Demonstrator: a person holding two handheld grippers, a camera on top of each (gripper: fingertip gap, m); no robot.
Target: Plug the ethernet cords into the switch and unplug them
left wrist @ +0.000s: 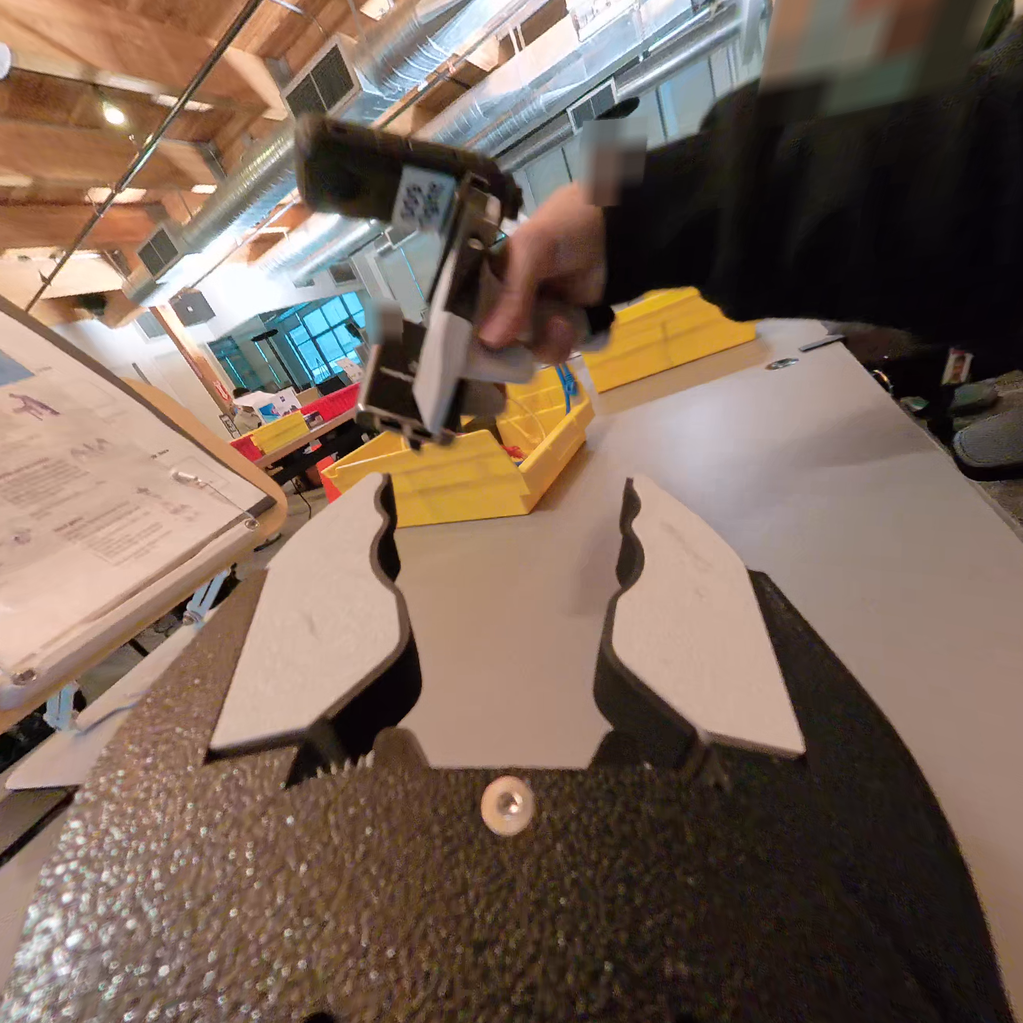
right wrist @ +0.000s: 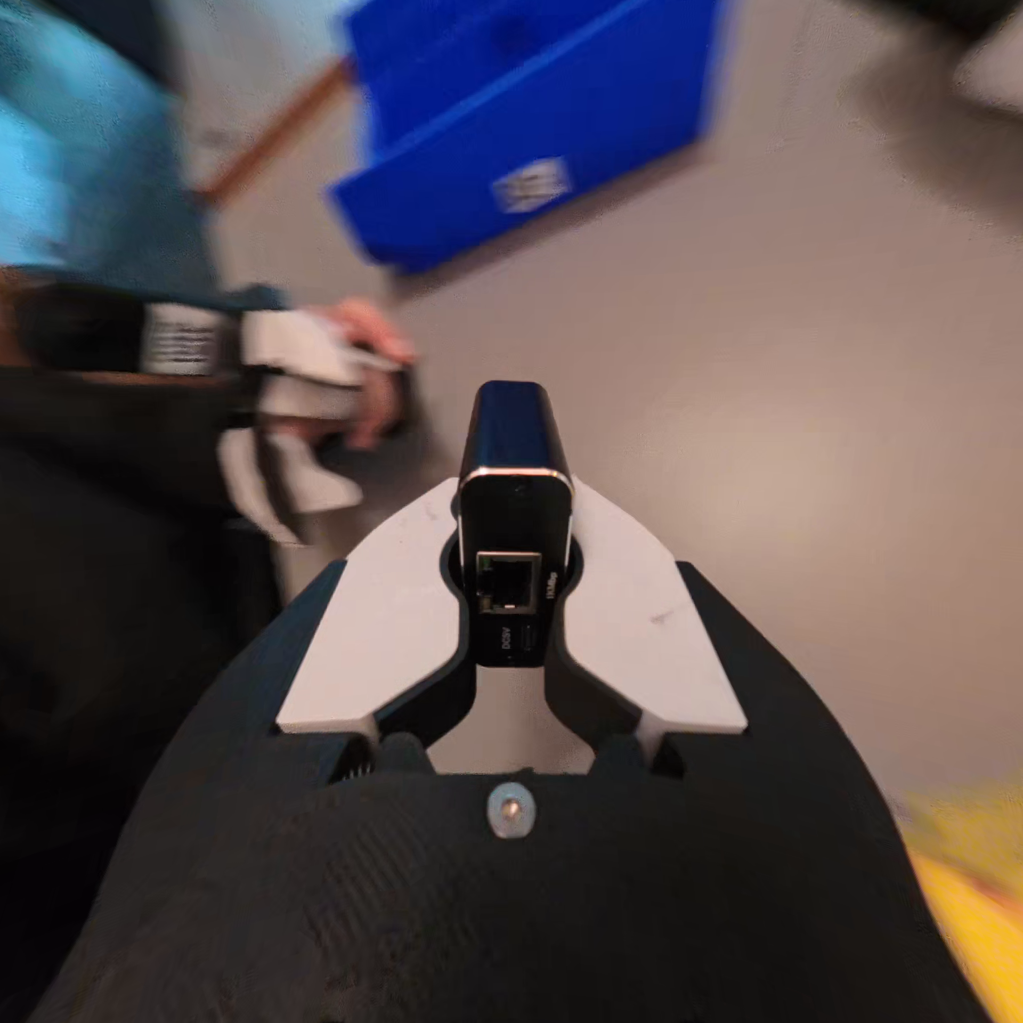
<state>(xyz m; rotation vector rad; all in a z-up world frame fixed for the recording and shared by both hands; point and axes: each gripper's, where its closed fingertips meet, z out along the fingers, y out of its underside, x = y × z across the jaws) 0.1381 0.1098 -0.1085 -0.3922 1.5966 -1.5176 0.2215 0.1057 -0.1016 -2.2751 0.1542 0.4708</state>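
Observation:
My right gripper (right wrist: 516,498) is shut on a small black switch (right wrist: 516,559), whose end with one ethernet port faces the camera. In the left wrist view a hand holds this gripper (left wrist: 423,429), tilted down, with the switch (left wrist: 396,382) above a yellow bin (left wrist: 470,487). A blue cord (left wrist: 567,382) lies in that bin, mostly hidden. My left gripper (left wrist: 506,498) is open and empty above the grey table (left wrist: 719,498). It also shows blurred at the left of the right wrist view (right wrist: 299,487).
A second yellow bin (left wrist: 664,332) stands farther back on the table. A blue bin (right wrist: 498,166) sits on the table beyond the switch. A tilted board with printed sheets (left wrist: 99,498) stands at the left. A person in a dark sleeve (left wrist: 830,210) is at the right.

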